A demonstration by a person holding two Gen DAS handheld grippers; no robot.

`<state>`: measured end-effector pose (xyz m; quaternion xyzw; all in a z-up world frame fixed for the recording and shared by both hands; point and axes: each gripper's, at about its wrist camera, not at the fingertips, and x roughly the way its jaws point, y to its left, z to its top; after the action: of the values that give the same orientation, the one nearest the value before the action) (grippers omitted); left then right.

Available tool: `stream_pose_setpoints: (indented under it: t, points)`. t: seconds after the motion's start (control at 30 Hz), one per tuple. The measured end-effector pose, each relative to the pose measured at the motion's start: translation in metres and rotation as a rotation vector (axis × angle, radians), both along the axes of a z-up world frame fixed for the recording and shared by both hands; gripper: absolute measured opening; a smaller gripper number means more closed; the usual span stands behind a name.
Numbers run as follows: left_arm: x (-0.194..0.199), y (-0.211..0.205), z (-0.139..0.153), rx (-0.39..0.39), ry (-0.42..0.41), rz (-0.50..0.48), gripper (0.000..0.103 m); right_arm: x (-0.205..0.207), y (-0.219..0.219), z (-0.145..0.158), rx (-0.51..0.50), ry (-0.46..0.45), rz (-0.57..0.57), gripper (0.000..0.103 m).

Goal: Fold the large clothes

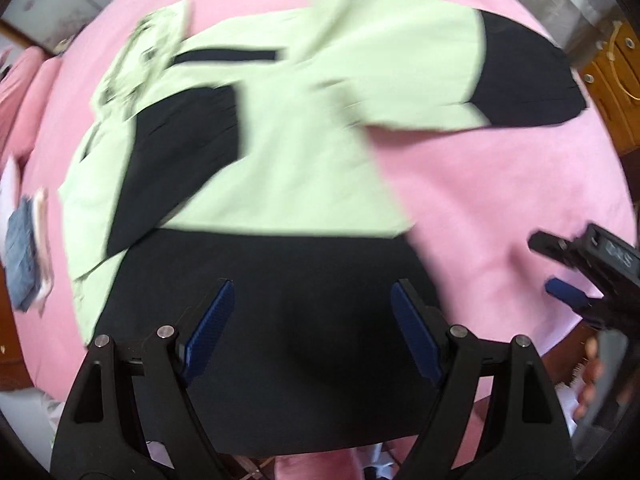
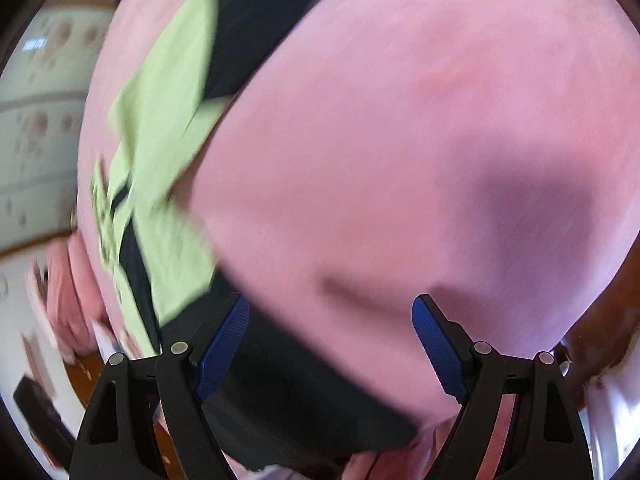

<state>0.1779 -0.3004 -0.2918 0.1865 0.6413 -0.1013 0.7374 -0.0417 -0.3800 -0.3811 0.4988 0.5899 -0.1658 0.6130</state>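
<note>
Shirt [image 1: 280, 152] flat on pink bed [image 1: 500, 184], one sleeve folded in | your left gripper [image 1: 312, 328] wide open over black hem, empty | right gripper [image 2: 332, 344] open, empty, at hem corner | soft, light, limp: pinch hem corners, expect sag

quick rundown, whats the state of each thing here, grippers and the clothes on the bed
left gripper: open, empty, over the black hem
right gripper: open, empty, over the pink bedcover
green and black garment: spread on the bedcover, partly folded; one sleeve laid across the body, the other sleeve stretched out to the side
small clothes pile: lying at the bed's edge, apart from the garment; how well it is folded cannot be told
</note>
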Motion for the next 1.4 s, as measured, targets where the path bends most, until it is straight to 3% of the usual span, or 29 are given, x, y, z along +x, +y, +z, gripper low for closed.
stream_pose_setpoints:
  t: [0.13,0.27,0.4,0.53,0.6,0.67,0.7,0.73,0.83,1.03,1.13,1.27,1.4]
  points:
    - [0.006,-0.062,-0.001,-0.010,-0.025,-0.057,0.079,0.002,-0.091,-0.004,-0.080,-0.087,-0.149,0.085]
    - [0.011,-0.098,-0.010,0.016,-0.015,-0.105,0.079,0.022,-0.160,-0.008,-0.123,-0.167,-0.228,0.085]
    - [0.013,-0.101,-0.023,0.056,0.007,-0.127,0.079,0.045,-0.214,-0.011,-0.120,-0.206,-0.383,0.085]
    - [0.015,-0.083,-0.032,0.109,0.008,-0.102,0.079,0.080,-0.246,-0.006,-0.224,-0.225,-0.407,0.082]
    - [0.015,-0.070,-0.034,0.118,0.023,-0.083,0.079,0.099,-0.259,-0.002,-0.287,-0.245,-0.388,0.075]
    - [0.015,-0.056,-0.034,0.133,0.029,-0.069,0.079,0.113,-0.268,0.001,-0.343,-0.240,-0.370,0.048]
    - [0.015,-0.050,-0.033,0.141,0.026,-0.063,0.079,0.119,-0.272,0.005,-0.386,-0.221,-0.359,0.042]
    - [0.015,-0.043,-0.032,0.154,0.020,-0.053,0.079,0.125,-0.270,0.007,-0.413,-0.206,-0.351,0.031]
    - [0.017,-0.021,-0.032,0.151,0.018,-0.028,0.079,0.135,-0.271,0.015,-0.441,-0.223,-0.352,0.013]
    - [0.021,0.025,-0.026,0.062,0.003,0.084,0.079,0.137,-0.251,0.066,-0.506,-0.303,-0.309,0.011]
    - [0.023,0.057,-0.019,-0.021,0.037,0.138,0.078,0.138,-0.226,0.112,-0.594,-0.388,-0.255,0.010]
    - [0.025,0.108,-0.008,-0.130,0.067,0.167,0.078,0.171,-0.161,0.182,-0.729,-0.518,-0.162,0.010]
    - [0.034,0.170,0.003,-0.147,0.085,0.194,0.078,0.216,-0.065,0.237,-0.858,-0.670,-0.014,0.010]
